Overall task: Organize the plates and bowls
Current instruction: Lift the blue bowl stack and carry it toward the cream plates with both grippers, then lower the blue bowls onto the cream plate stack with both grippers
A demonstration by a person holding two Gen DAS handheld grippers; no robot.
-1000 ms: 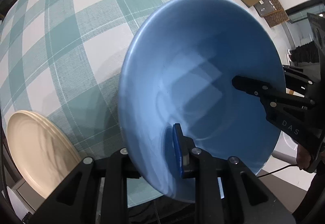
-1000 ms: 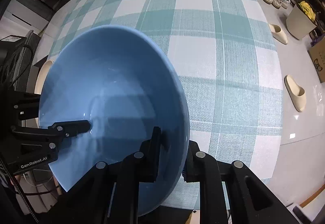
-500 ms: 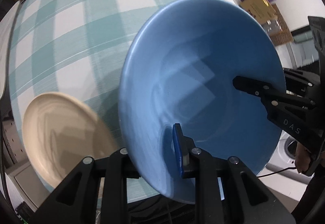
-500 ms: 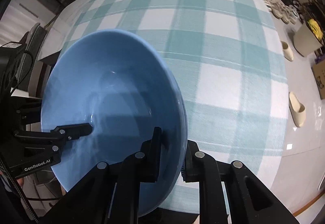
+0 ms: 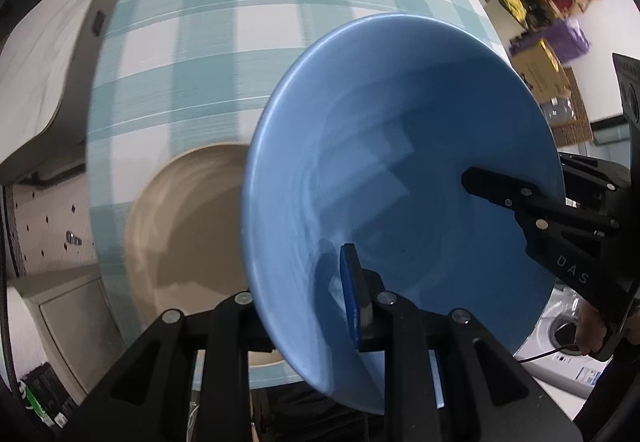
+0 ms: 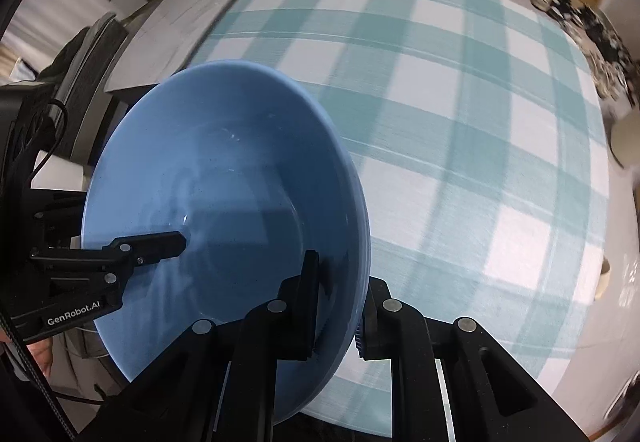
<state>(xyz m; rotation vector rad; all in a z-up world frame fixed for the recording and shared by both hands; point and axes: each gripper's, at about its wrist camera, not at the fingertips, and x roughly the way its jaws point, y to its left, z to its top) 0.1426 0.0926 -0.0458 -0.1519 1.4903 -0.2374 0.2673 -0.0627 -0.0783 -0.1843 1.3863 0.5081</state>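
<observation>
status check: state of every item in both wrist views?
Blue bowl: off the table, gripped at opposite rims, empty.
Left gripper: shut on the bowl's rim.
Right gripper: shut on the bowl's rim.
Beige plate: flat on the table, empty, partly hidden by the bowl.
Checked tablecloth: spread flat.

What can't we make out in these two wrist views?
- Beige plate, left wrist view: right side hidden behind the blue bowl, the rest motion-blurred; one plate or a stack, unclear.
- Same plate, right wrist view: not seen; the bowl fills that side.
- Bowl's underside: hidden in both views.
- Checked tablecloth: pattern smeared.
</observation>
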